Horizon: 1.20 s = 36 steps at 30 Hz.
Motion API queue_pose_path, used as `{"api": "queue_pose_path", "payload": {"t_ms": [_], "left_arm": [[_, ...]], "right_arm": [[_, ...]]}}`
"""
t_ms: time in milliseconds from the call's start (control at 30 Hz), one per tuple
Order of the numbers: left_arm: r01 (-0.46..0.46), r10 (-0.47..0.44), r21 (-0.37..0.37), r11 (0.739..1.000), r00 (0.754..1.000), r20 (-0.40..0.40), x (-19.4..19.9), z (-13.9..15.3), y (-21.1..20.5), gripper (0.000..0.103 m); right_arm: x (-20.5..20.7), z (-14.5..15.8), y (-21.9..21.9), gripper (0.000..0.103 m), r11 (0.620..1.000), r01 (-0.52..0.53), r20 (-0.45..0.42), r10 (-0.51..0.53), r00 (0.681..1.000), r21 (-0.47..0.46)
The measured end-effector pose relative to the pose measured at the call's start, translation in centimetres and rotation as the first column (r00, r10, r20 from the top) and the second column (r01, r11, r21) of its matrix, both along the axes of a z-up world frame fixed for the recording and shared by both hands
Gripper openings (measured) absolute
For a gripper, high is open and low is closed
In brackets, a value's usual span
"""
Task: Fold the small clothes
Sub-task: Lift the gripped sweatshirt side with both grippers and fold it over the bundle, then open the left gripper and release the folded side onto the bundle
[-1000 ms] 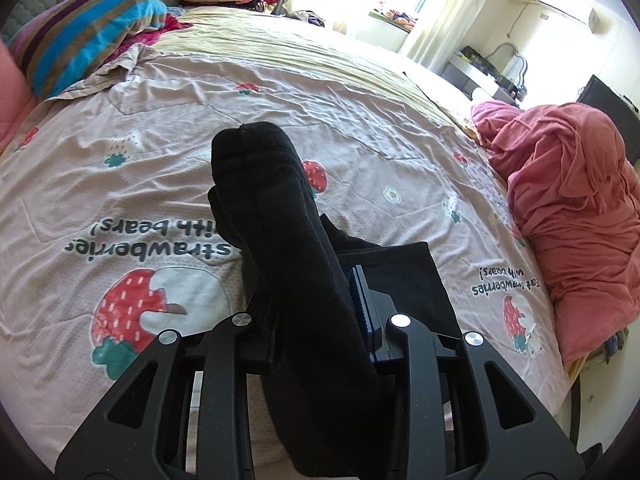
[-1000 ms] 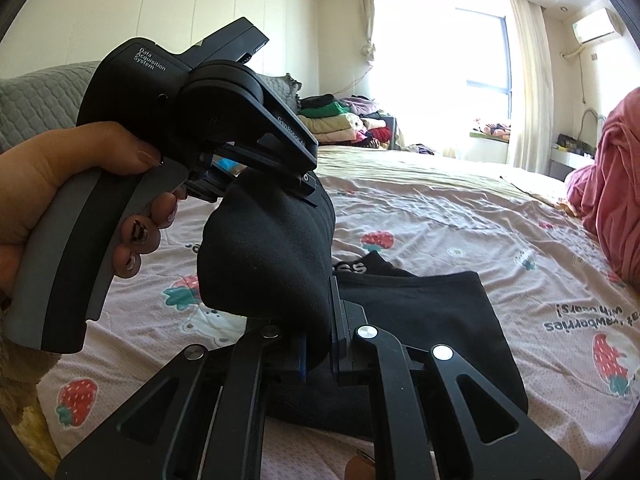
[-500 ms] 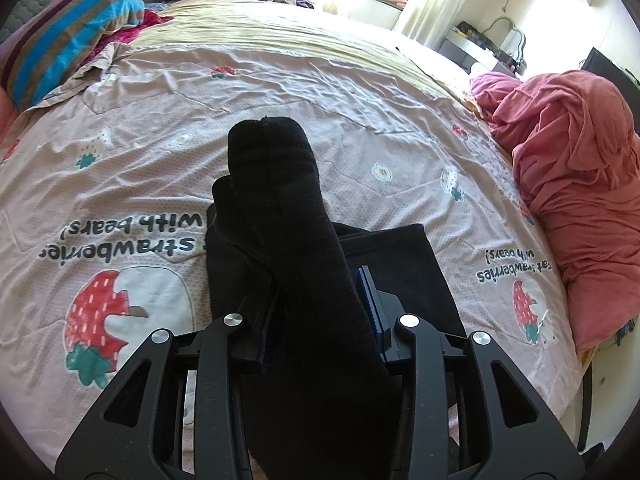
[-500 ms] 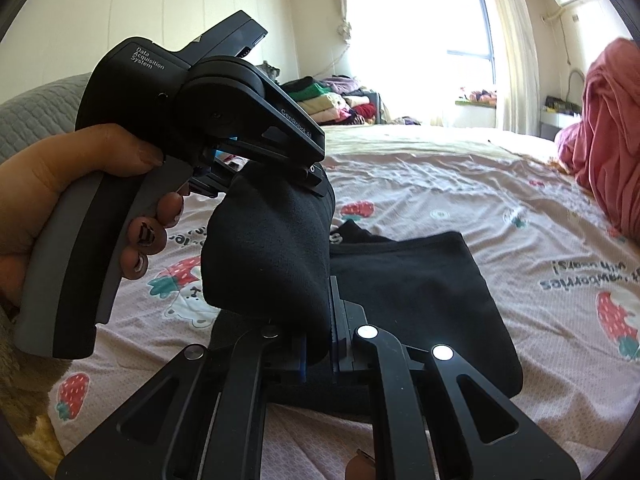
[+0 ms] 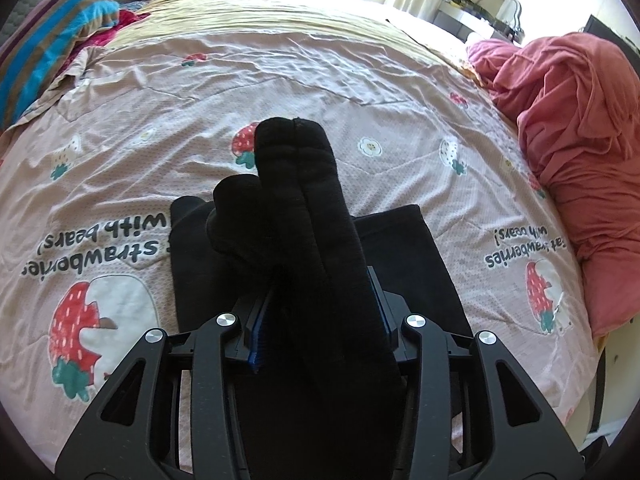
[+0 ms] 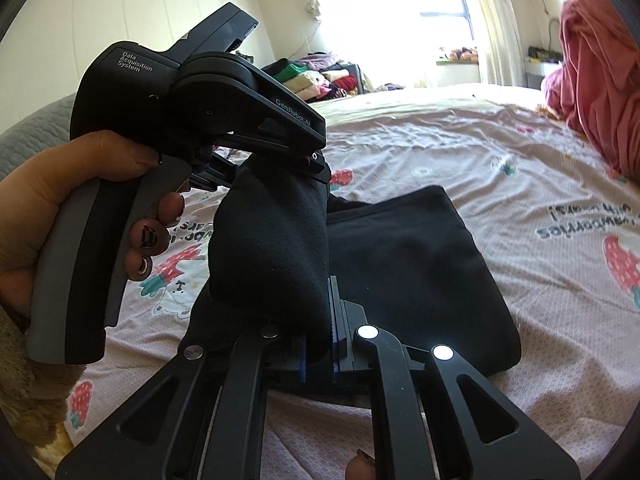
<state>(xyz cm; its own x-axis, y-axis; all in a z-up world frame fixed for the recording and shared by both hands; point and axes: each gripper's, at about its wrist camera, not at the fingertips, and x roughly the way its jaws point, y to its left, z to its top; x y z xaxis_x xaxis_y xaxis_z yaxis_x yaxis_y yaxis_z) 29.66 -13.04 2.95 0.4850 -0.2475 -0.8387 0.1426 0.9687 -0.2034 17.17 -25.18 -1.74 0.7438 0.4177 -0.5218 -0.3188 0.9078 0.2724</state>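
Lowering a folded black fleece garment toward the strawberry-print quilt.
Left gripper has just been loosening around the fold, nearing release; right gripper stays clamped on it.

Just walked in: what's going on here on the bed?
Over the strawberry bedspread, a person's right hand-held gripper is shut on a black sock. The left hand-held gripper has just been opening its jaws with the sock's other end between them; grip unclear. A folded black garment lies beneath.
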Motion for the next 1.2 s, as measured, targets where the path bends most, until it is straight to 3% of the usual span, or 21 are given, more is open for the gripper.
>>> {"api": "queue_pose_path", "payload": {"t_ms": [467, 667, 833, 1033, 1200], "left_arm": [[0.041, -0.040, 0.046, 0.998, 0.999, -0.022, 1.2, -1.3, -3.3, 0.036], [0.059, -0.059, 0.072, 0.996, 0.998, -0.003, 1.0, -1.5, -4.9, 0.046], [0.062, -0.062, 0.029, 0.998, 0.998, -0.010, 1.2, -2.0, -5.3, 0.058], [0.060, -0.060, -0.071, 0.996, 0.998, 0.002, 0.5, -2.0, -4.5, 0.058], [0.017, -0.013, -0.095, 0.995, 0.999, 0.041, -0.8, -1.2, -2.1, 0.058]], "right_arm": [[0.3, -1.2, -1.8, 0.007, 0.996, 0.025, -0.087, -0.018, 0.996, 0.081], [0.1, -1.4, -2.4, 0.008, 0.994, 0.034, -0.107, -0.024, 0.994, 0.100], [0.0, -1.9, -3.1, 0.008, 0.991, 0.044, -0.138, -0.027, 0.990, 0.125], [0.2, -3.0, -4.2, 0.009, 0.981, 0.051, -0.203, -0.012, 0.979, 0.187], [-0.1, -3.2, -4.9, 0.011, 0.977, 0.046, -0.229, 0.003, 0.973, 0.208]]}}
